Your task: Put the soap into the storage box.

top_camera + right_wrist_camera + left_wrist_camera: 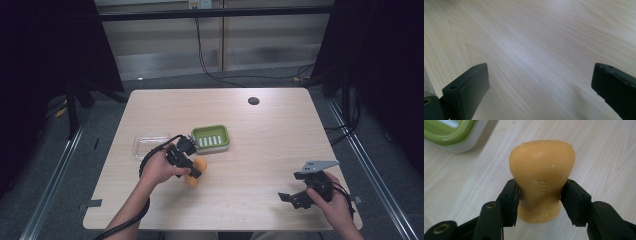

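Orange soap point(541, 175) — pinched by left gripper point(540, 202) | embossed lettering illegible

The soap point(541, 180) is orange-yellow, the soap dish point(210, 138) is green with white slots, and the surface point(270, 150) is pale wood grain.

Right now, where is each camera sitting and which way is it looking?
High view: sits above the person's side, looks forward and down on the table; forearms, both hands, the left gripper and the right gripper show.
Left gripper view: rides the left gripper, looks along its black fingers pressed on the orange soap.
Right gripper view: rides the right gripper, looks over bare wood past its open fingers.
Shared: high and left gripper views both show the soap and the green soap dish.
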`<state>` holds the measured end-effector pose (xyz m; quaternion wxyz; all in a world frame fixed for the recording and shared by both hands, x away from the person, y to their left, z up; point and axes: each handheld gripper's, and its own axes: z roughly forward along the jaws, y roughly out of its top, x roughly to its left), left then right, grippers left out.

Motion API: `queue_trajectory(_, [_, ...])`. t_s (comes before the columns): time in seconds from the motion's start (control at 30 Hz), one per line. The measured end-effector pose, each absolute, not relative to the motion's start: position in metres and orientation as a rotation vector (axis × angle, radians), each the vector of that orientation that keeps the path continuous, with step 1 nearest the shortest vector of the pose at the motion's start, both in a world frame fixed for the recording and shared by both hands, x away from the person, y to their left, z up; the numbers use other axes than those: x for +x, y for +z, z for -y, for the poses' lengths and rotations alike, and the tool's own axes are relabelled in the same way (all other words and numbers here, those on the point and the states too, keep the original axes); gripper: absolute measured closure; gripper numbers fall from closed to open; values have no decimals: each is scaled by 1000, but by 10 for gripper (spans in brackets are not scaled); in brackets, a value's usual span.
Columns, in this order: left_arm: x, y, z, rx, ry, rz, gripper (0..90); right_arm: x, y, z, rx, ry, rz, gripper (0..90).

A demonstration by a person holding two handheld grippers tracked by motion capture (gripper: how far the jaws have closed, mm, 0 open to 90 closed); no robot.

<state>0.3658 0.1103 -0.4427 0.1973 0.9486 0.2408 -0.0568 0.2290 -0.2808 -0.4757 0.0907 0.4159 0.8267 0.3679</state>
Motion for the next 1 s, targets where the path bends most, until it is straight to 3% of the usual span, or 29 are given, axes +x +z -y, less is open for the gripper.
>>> queue_trajectory(1.0, [371, -462, -90, 2686, -208, -660, 506, 228, -475, 281, 1240, 1089, -2457, 14])
